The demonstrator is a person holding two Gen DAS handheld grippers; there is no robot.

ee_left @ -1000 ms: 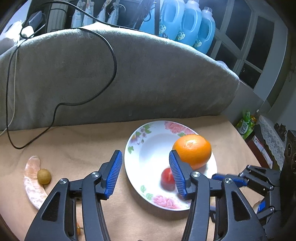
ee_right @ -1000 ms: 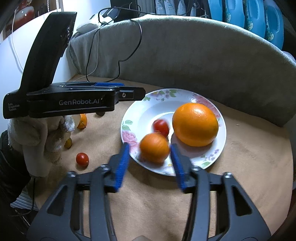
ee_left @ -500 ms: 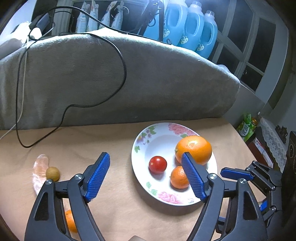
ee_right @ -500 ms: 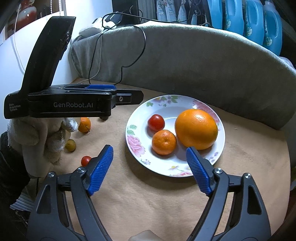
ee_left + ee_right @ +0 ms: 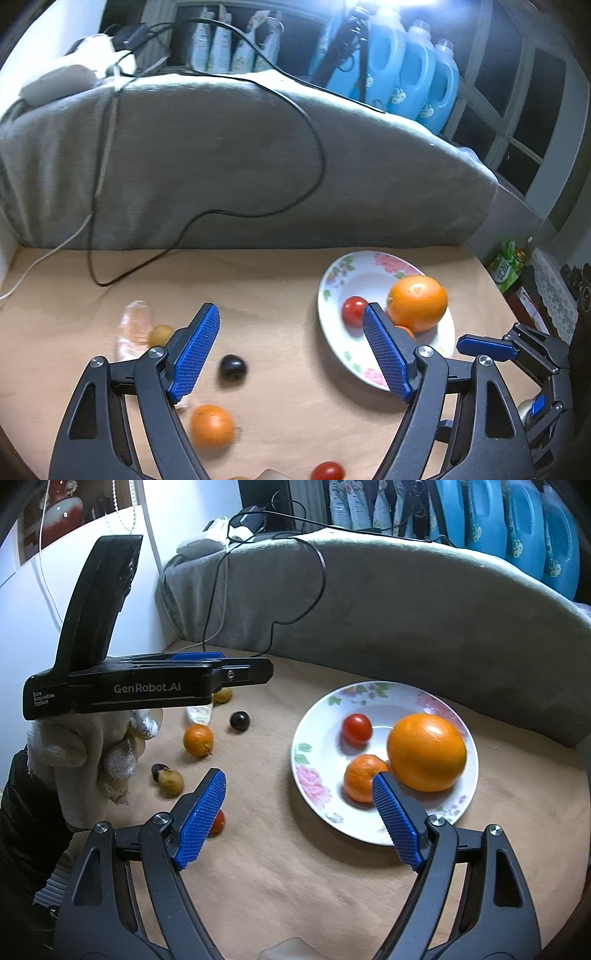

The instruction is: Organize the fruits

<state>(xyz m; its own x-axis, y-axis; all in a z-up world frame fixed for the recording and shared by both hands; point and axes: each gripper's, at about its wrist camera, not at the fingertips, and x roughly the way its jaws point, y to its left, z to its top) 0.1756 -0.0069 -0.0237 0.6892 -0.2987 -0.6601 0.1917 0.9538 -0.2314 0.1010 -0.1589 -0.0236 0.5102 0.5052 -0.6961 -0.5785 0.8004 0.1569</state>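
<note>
A floral white plate (image 5: 373, 823) (image 5: 334, 280) holds a big orange (image 5: 426, 751) (image 5: 417, 302), a small tangerine (image 5: 362, 777) and a red tomato (image 5: 356, 729) (image 5: 352, 310). Loose on the brown table lie a tangerine (image 5: 211, 426) (image 5: 198, 739), a dark plum (image 5: 232, 368) (image 5: 239, 720), a red tomato (image 5: 327, 472) (image 5: 218, 821) and small brown fruits (image 5: 170, 780) (image 5: 160, 334). My left gripper (image 5: 291, 349) is open and empty above the loose fruit. My right gripper (image 5: 301, 818) is open and empty just in front of the plate.
A grey blanket-covered sofa back (image 5: 221, 166) with a black cable (image 5: 317, 147) borders the far side of the table. A pale peel piece (image 5: 131, 328) lies at left. Blue detergent bottles (image 5: 406, 70) stand behind. The table's round edge (image 5: 576, 849) lies at right.
The left gripper has swung left from over the plate to over the loose fruit. The right gripper released the small tangerine onto the plate, opened wide and drew back.
</note>
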